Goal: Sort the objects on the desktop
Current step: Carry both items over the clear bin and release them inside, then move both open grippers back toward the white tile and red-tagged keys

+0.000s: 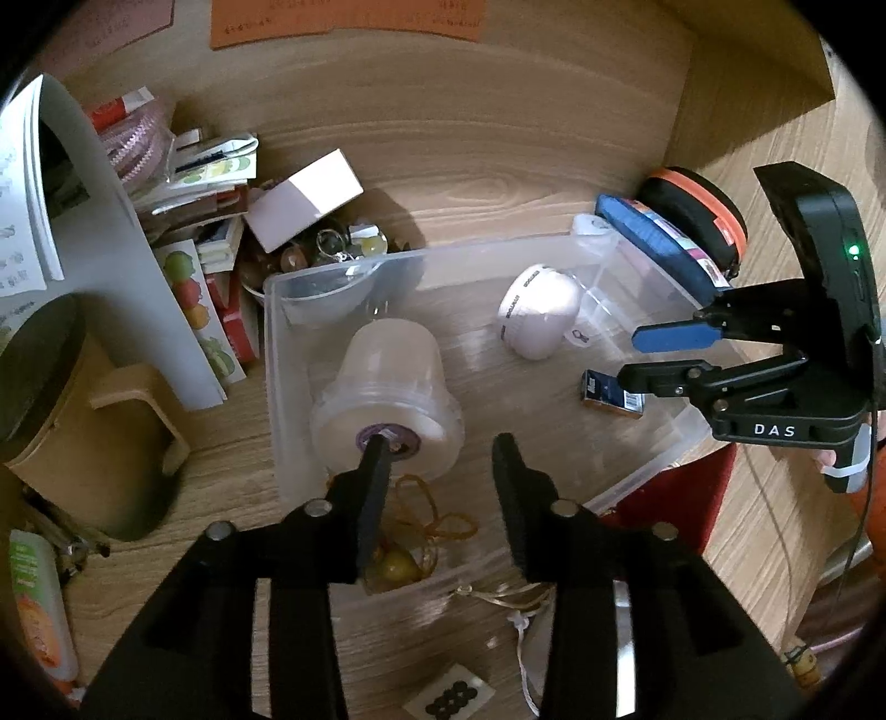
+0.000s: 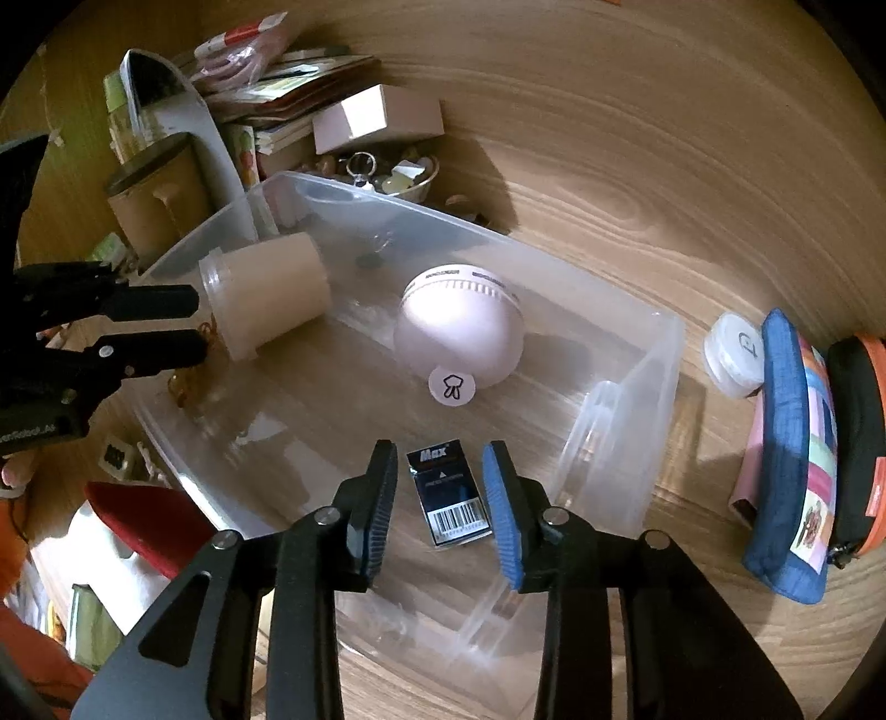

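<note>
Showing blue pouch point(image 2: 786, 443), white cap point(image 2: 736, 354)

Wood-grain desk point(image 1: 498, 166) all around, and back at its edge an orange paper sheet point(image 1: 343, 22). Far left, a tan mug point(image 1: 94, 421) with a dark lid sits beside a leaning grey board point(image 1: 127, 266). Red cushion point(image 2: 144, 526) down low.
</note>
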A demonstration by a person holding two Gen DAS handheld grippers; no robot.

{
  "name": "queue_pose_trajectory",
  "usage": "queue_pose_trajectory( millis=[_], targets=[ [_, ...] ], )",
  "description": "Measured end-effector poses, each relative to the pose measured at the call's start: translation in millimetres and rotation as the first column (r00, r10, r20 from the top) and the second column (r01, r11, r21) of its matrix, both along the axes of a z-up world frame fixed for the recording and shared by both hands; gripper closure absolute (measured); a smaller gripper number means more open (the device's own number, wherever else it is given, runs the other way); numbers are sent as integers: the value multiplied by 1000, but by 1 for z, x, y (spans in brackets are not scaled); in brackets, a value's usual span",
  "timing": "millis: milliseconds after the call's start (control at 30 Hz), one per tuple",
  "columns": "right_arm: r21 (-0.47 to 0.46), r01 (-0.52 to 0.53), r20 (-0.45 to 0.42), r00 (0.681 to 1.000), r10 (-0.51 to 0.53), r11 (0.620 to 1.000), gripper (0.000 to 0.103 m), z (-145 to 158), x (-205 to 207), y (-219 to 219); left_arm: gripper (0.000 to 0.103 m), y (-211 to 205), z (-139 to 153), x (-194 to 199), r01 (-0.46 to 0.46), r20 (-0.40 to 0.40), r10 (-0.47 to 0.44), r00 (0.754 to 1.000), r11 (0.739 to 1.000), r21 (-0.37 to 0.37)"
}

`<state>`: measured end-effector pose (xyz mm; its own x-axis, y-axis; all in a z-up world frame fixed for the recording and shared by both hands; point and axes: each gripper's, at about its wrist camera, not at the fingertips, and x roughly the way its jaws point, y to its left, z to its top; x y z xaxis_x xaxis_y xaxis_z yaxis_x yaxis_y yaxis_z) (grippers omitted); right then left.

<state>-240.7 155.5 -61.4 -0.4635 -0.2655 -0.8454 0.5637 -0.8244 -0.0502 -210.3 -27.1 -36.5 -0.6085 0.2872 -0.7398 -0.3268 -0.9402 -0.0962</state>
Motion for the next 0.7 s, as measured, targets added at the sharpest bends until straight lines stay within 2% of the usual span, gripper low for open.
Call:
queue_pose_trajectory(
  millis=[33,67,100,167,300,400,467,500,533,600,700],
  targets=[
    [-4,9,-3,1000,-9,1000,73,2,1,1,54,0,1,1,0,-1,0,1000,1000,5],
    [-17,9,0,1000,-9,1000,73,3,2,2,43,0,2,2,-2,1,2,1000,1000,12],
    [-27,7,0,1000,-7,1000,73,5,5,3,40,0,4,3,-3,2,3,1000,1000,19],
    [-42,9,-14,1000,-10,999,71,12,11,6,40,1,9,6,-10,-6,10,1000,1000,19],
    [-69,22,-76,997,-27,997,53,30,26,15,37,1,19,12,-39,-19,39,999,999,21],
    [-93,32,-108,993,-42,995,49,43,37,23,30,-1,27,21,-76,-43,75,996,997,0],
    [-94,57,-130,989,-69,994,37,49,43,28,30,-2,33,29,-97,-61,96,994,995,-18],
    [-99,70,-148,985,-84,993,27,52,47,31,29,-3,36,33,-104,-70,103,992,994,-23],
    [-107,76,-167,982,-93,991,22,55,51,35,28,-4,38,38,-113,-80,111,991,993,-27],
    [-124,72,-187,978,-94,990,22,60,59,41,23,-7,42,49,-130,-94,127,987,991,-28],
    [-156,68,-189,977,-97,985,22,64,67,47,20,-13,45,61,-154,-107,149,983,988,-34]
  ],
)
